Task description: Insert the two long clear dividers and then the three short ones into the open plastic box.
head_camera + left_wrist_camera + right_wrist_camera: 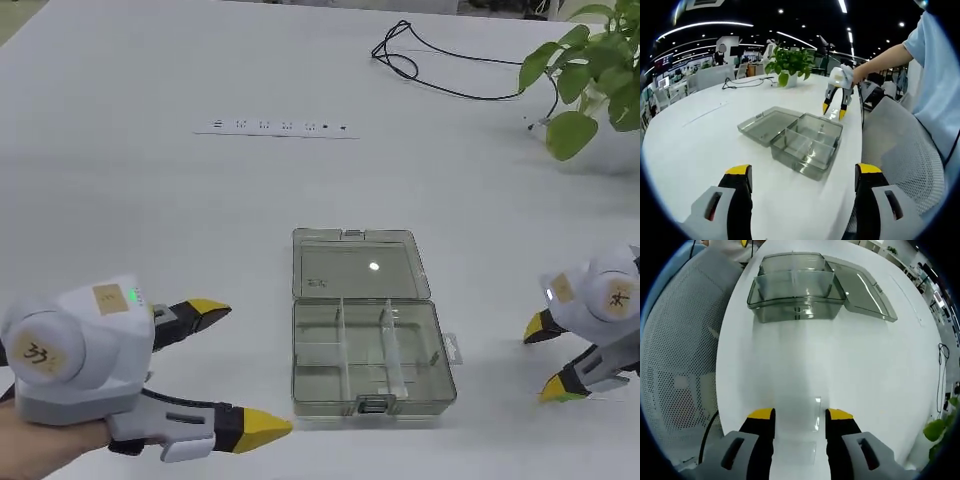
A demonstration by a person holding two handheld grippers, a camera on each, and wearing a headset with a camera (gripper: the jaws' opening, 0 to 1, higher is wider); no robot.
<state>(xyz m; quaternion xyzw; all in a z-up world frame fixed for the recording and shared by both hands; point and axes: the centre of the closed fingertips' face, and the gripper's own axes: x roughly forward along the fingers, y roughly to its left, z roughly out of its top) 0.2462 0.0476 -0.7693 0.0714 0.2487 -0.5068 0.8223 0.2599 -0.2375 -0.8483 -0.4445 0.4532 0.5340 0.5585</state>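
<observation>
The open clear plastic box (pixel 365 350) lies in the middle of the white table, its lid (pixel 355 262) flat behind it. Two long clear dividers (pixel 340 345) (pixel 388 345) stand upright in it, and a short one (pixel 315 346) crosses the left compartment. My left gripper (pixel 240 368) is open at the box's left, with the box (pixel 807 142) ahead of its jaws. My right gripper (pixel 545 360) is open at the box's right. A small clear divider (pixel 817 415) lies flat on the table between its jaws, and another clear piece (pixel 801 452) lies lower down. The box (pixel 792 290) is well ahead of them.
A black cable (pixel 430 65) and a potted plant (pixel 590 70) sit at the back right. A thin marked strip (pixel 275 127) lies behind the box. A mesh chair (pixel 685 340) stands along the table's near edge (pixel 730 365).
</observation>
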